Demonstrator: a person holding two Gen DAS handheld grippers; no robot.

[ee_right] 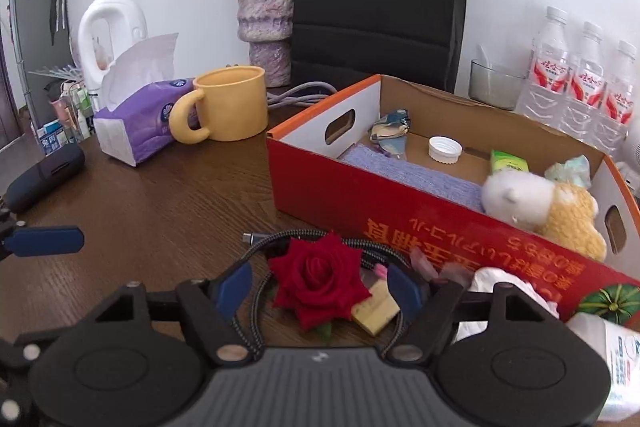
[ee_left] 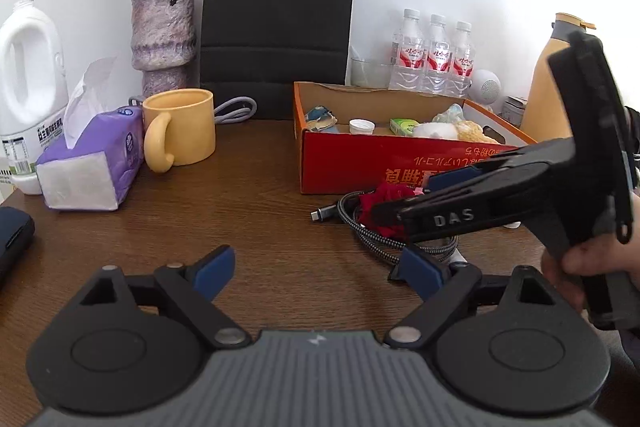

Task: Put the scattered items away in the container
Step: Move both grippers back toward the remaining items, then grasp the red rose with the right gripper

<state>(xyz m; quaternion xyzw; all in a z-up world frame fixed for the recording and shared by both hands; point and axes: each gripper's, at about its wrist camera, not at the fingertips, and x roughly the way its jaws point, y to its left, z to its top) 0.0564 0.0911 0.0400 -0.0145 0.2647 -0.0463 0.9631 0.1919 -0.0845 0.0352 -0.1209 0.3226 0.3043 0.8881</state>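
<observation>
A red rose head [ee_right: 320,279] lies on a coiled braided cable [ee_right: 276,241] just in front of the red cardboard box [ee_right: 340,195]. My right gripper [ee_right: 320,285] is open and straddles the rose, with a small gap between each pad and the petals. Beside the rose lie a yellow block [ee_right: 376,311] and crumpled white paper [ee_right: 500,279]. The box holds a lavender towel [ee_right: 412,179], a white cap [ee_right: 445,149], a green packet [ee_right: 508,161] and a plush toy [ee_right: 540,203]. My left gripper [ee_left: 320,267] hangs open over bare table, left of the right gripper [ee_left: 400,203] and the rose [ee_left: 384,203].
A yellow mug [ee_left: 180,127], a purple tissue pack [ee_left: 92,163], a vase [ee_left: 164,35], a black bag [ee_left: 276,23], water bottles [ee_left: 436,55] and a yellow flask [ee_left: 548,87] ring the table's back. A dark case [ee_left: 12,239] lies far left. A white bottle [ee_right: 616,355] lies near right.
</observation>
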